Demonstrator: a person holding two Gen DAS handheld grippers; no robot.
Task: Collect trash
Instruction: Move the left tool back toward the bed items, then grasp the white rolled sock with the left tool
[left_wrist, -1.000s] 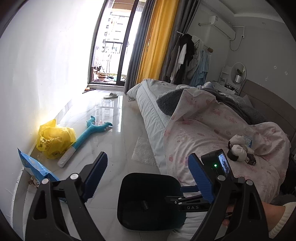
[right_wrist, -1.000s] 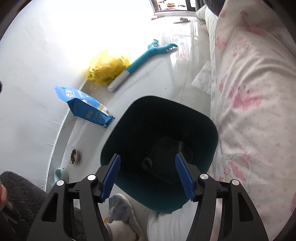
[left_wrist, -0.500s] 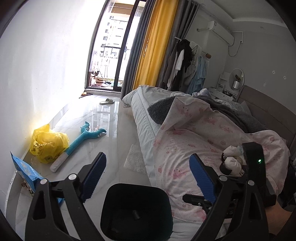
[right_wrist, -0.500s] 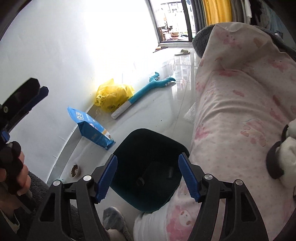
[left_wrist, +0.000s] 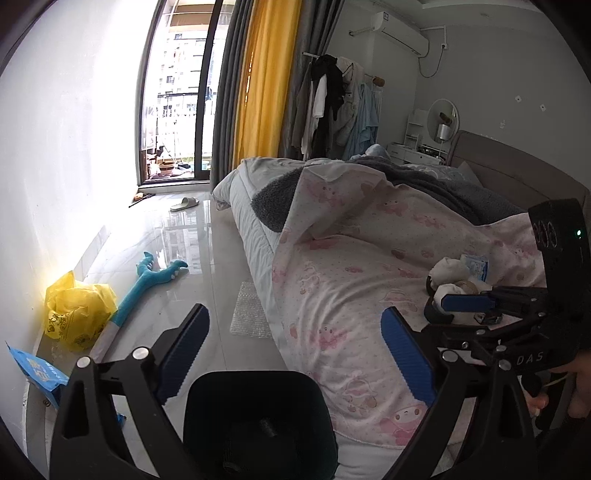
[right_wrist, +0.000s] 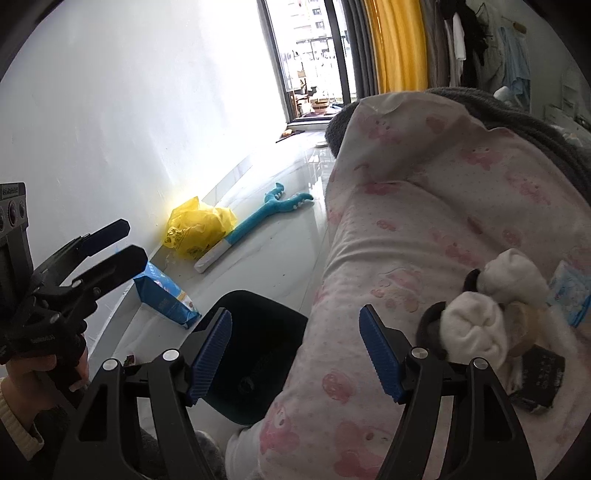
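Note:
A dark teal bin (left_wrist: 258, 421) stands on the floor by the bed; it also shows in the right wrist view (right_wrist: 255, 358). On the pink quilt lies a small pile: white wads with black rings (right_wrist: 476, 325), a blue packet (right_wrist: 570, 291), a tape roll (right_wrist: 524, 325) and a black packet (right_wrist: 539, 380). The pile shows in the left wrist view (left_wrist: 452, 280). My left gripper (left_wrist: 295, 350) is open and empty above the bin. My right gripper (right_wrist: 295, 354) is open and empty, over the quilt's edge left of the pile.
On the floor by the wall lie a yellow plastic bag (left_wrist: 75, 314), a blue snack bag (left_wrist: 37, 373), a teal plush toy (left_wrist: 147, 284) and a bubble-wrap sheet (left_wrist: 249, 314). A slipper (left_wrist: 184, 203) lies near the balcony door. The bed (left_wrist: 369, 258) fills the right side.
Both grippers have lifted and swung right, from over the bin toward the bed. The pile on the quilt is now close in front of the right gripper. Both stay open.

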